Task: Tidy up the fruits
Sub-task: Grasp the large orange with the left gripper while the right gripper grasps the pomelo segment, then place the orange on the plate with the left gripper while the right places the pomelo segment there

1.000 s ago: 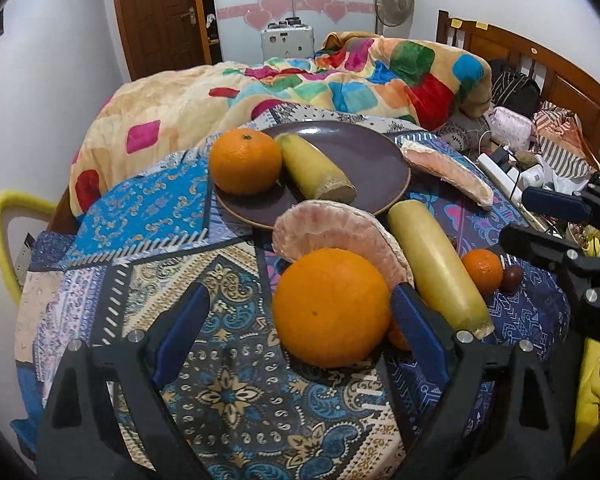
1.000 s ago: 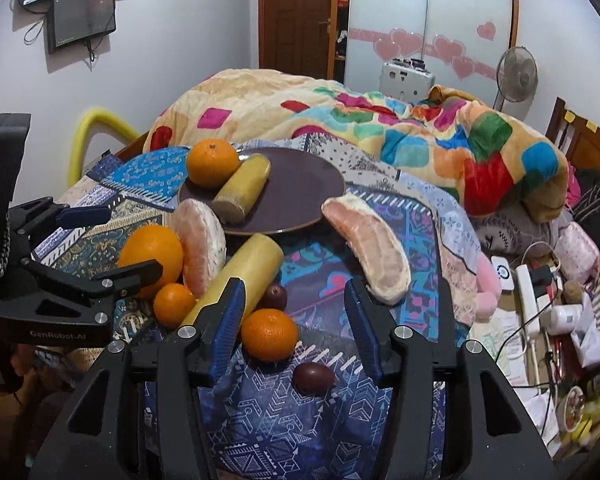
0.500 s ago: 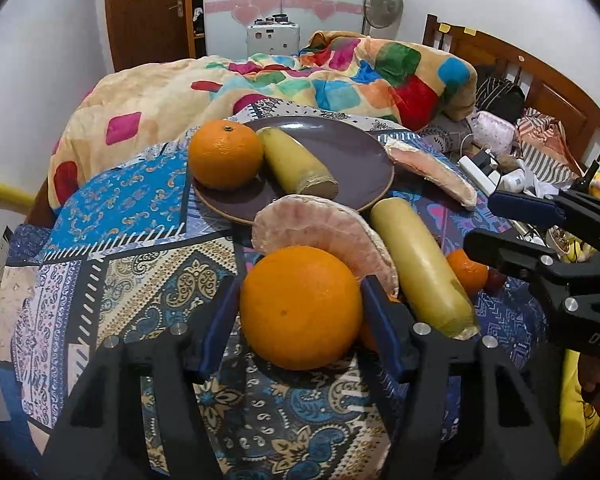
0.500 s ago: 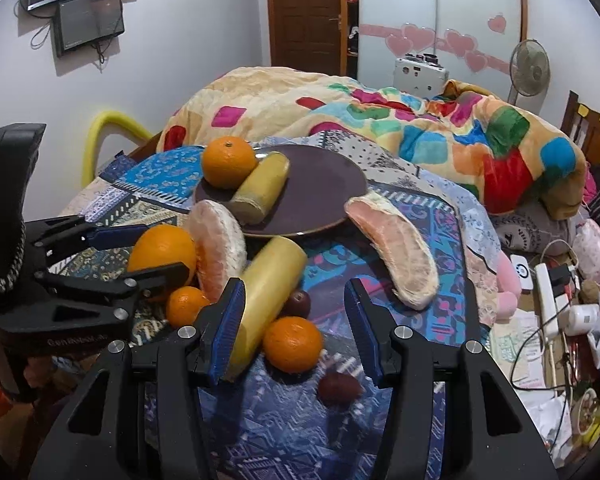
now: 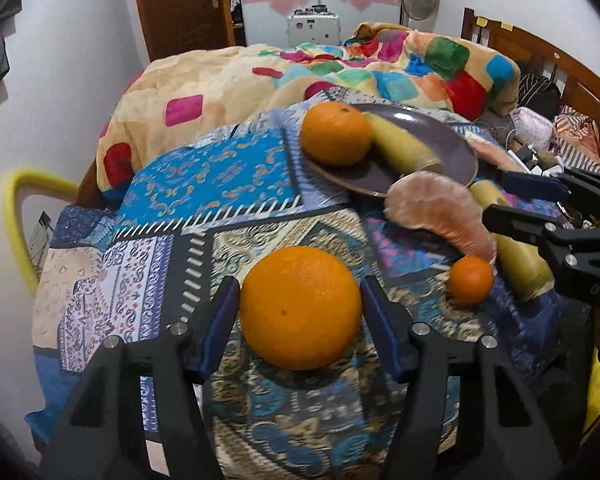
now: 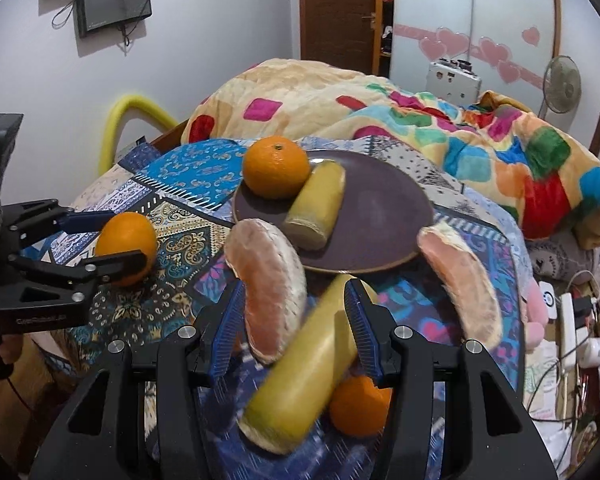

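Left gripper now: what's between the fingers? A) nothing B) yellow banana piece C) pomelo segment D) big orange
D: in the left wrist view the left gripper has its fingers on either side of the big orange, which sits on the patterned cloth.

Small orange [image 6: 358,406]: mostly hidden behind the yellow fruit piece [image 6: 300,376] and the right gripper's [image 6: 294,326] finger.
Yellow fruit piece: motion-blurred; near end smeared.
Far pomelo segment [image 5: 490,152]: largely covered by the plate [image 5: 452,148] rim and the right gripper.
Bedside clutter [image 6: 576,320]: too small and cut by the edge.
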`<state>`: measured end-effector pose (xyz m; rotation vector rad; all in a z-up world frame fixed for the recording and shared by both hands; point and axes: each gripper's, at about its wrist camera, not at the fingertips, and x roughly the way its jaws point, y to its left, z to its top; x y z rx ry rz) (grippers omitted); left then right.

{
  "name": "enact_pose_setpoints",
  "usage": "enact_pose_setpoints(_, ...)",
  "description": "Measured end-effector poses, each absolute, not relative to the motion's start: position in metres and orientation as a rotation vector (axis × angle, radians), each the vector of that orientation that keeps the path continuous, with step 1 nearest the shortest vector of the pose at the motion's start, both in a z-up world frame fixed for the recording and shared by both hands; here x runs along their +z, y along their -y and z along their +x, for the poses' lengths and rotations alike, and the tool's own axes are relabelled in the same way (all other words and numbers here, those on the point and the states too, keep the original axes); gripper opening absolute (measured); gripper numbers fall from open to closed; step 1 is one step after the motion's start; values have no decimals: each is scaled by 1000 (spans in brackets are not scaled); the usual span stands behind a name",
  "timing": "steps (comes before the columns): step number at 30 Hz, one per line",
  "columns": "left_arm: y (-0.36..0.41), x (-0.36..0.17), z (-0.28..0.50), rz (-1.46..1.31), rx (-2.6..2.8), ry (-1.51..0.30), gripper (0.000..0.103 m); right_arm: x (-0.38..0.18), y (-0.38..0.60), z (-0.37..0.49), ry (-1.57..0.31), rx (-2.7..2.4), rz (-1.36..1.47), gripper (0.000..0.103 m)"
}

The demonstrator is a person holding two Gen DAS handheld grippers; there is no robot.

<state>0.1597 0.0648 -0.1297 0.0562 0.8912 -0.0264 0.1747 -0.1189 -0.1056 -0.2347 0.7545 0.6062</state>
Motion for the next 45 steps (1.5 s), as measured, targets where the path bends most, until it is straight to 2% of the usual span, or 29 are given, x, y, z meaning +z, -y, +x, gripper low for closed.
enact_pose_setpoints(14,-67,-139,171,53,-45,-852,63,-122,87,189,-805,632,-323,48)
enact_pose_setpoints(26,-73,-155,178,-13,-85,-895,66,-128,72,182,-731,586,-448,51)
enact_pose_setpoints(38,-67,-142,168,49,-49,-848,64,-121,82,183,-727,596,-373,39)
enact_pose_setpoints(41,-67,-141,167,46,-43,-845,63,-113,88,184,-734,612,-323,28)
enact_pose_setpoints(45,-68,-134,165,23,-47,-830,63,-104,94,182,-720,617,-296,27)
